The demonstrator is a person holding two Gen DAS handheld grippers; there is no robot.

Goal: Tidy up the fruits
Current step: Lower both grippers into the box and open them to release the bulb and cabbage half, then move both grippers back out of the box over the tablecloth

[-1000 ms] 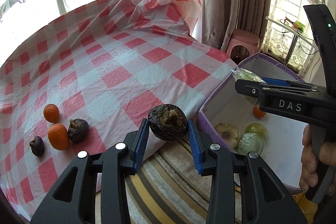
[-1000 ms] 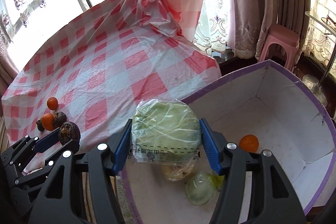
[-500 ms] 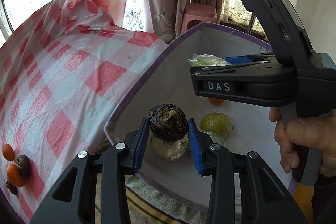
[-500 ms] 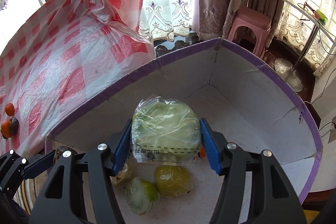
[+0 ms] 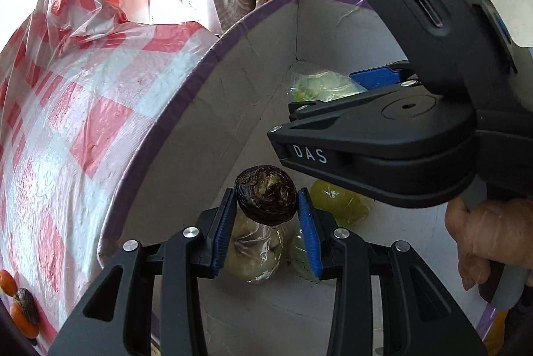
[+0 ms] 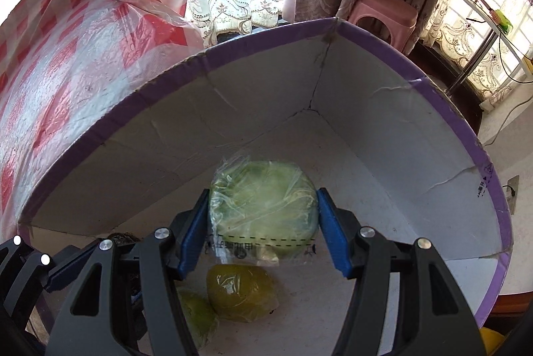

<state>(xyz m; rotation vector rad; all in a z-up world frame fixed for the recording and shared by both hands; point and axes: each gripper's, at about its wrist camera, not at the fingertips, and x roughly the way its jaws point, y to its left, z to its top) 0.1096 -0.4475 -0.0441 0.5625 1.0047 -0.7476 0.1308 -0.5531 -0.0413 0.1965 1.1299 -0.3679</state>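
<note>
Over the purple-rimmed box (image 6: 433,129), left gripper (image 5: 266,219) fingers (image 5: 222,232) clamp a dark wrinkled fruit (image 5: 266,194); right gripper (image 6: 263,226) fingers (image 6: 328,229) squeeze a wrapped green fruit (image 6: 263,206).

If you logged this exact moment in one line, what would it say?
left tool: shut on dark fruit | right tool: shut on bagged green fruit | both over box

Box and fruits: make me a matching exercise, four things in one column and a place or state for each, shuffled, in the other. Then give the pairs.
Things:
1. dark wrinkled fruit
2. wrapped green cabbage
3. yellow-green wrapped fruit
4. oranges

Places or states:
A. lying on the floor of the box
B. on the checked tablecloth
C. clamped in the left hand-held gripper
D. clamped in the right hand-held gripper

Pairs: 1-C, 2-D, 3-A, 4-B
</note>
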